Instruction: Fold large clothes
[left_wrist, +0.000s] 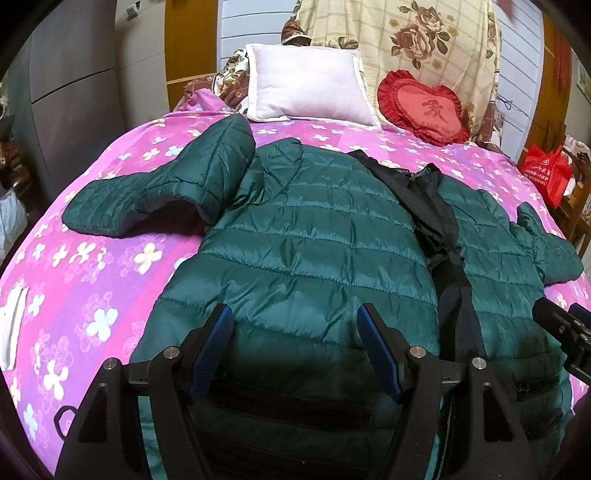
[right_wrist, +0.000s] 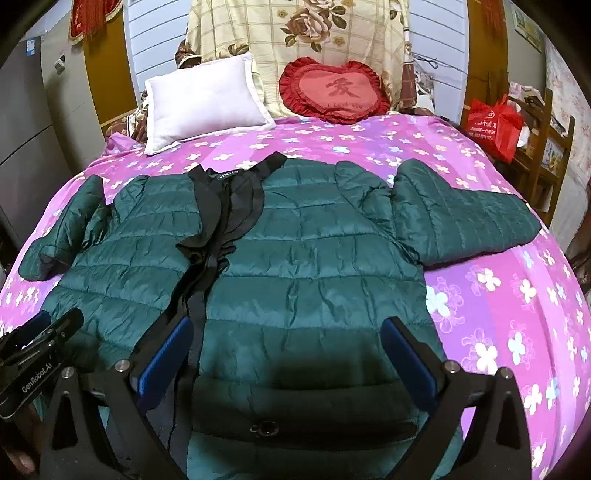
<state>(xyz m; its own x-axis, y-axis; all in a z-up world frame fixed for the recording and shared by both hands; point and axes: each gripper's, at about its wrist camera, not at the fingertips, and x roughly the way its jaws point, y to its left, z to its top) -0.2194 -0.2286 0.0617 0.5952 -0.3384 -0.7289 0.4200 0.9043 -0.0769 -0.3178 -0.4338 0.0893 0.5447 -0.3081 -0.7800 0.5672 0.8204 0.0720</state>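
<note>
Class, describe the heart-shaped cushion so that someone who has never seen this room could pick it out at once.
Start at the bed with the pink flowered cover and look to its head end, beyond the green quilted jacket. Two cushions lean there side by side. Beside the plain white square pillow sits the cushion: red, heart-shaped, ruffled around its edge, with a large character at its centre.

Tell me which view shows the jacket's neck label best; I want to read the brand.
The right wrist view: the neck label faces the camera inside the black collar, though too small to read. In the left wrist view the collar is bunched, hiding it.
</note>
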